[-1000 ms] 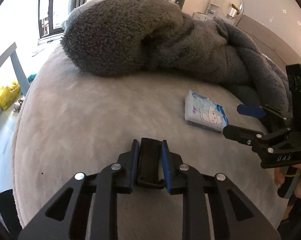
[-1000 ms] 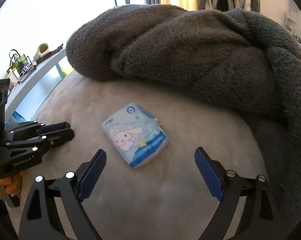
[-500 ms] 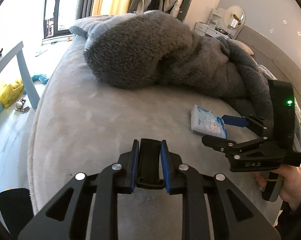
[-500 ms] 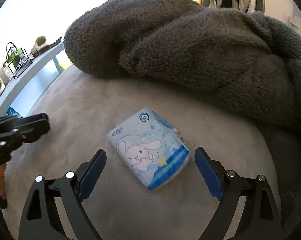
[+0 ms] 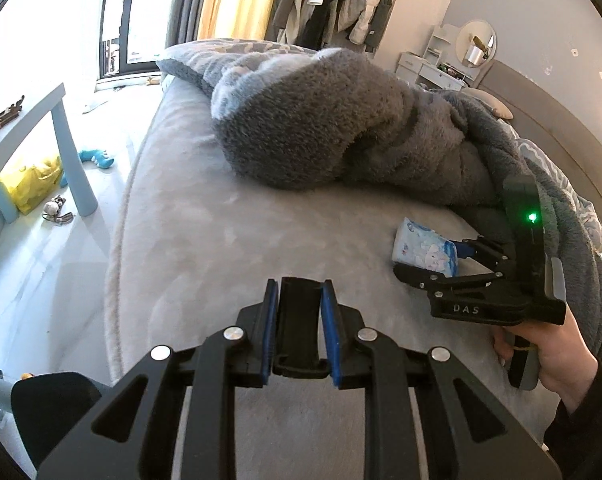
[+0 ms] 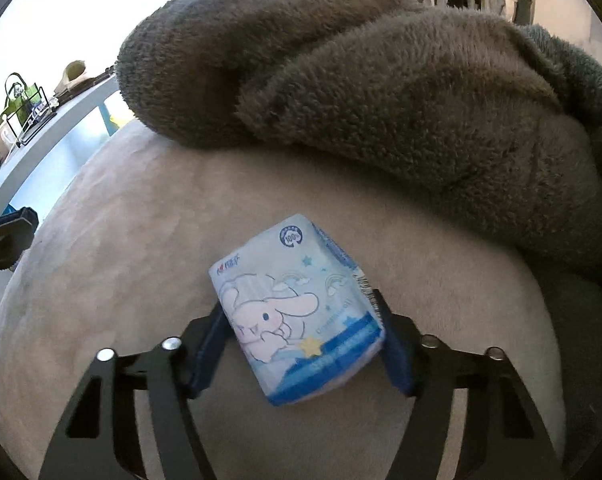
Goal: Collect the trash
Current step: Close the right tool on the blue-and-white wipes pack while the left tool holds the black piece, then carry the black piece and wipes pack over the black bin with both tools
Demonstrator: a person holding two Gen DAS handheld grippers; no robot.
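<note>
A small tissue pack, pale blue with a cartoon rabbit, lies on the grey bed. My right gripper has it between its blue pads; the jaws are closing and both pads touch the pack's sides. From the left wrist view the pack sits tilted in the right gripper, which a hand holds. My left gripper hovers over the bed's near part, shut on a flat black strip. What the strip belongs to is hidden.
A heaped dark grey fleece blanket fills the bed behind the pack. A pale blue table stands left of the bed, with a yellow bag and small toys on the floor. A dark rounded shape sits below my left gripper.
The right gripper's jaws came in from wide open onto the tissue pack's sides. The left gripper drew back and rose, so more of the bed and room shows.
</note>
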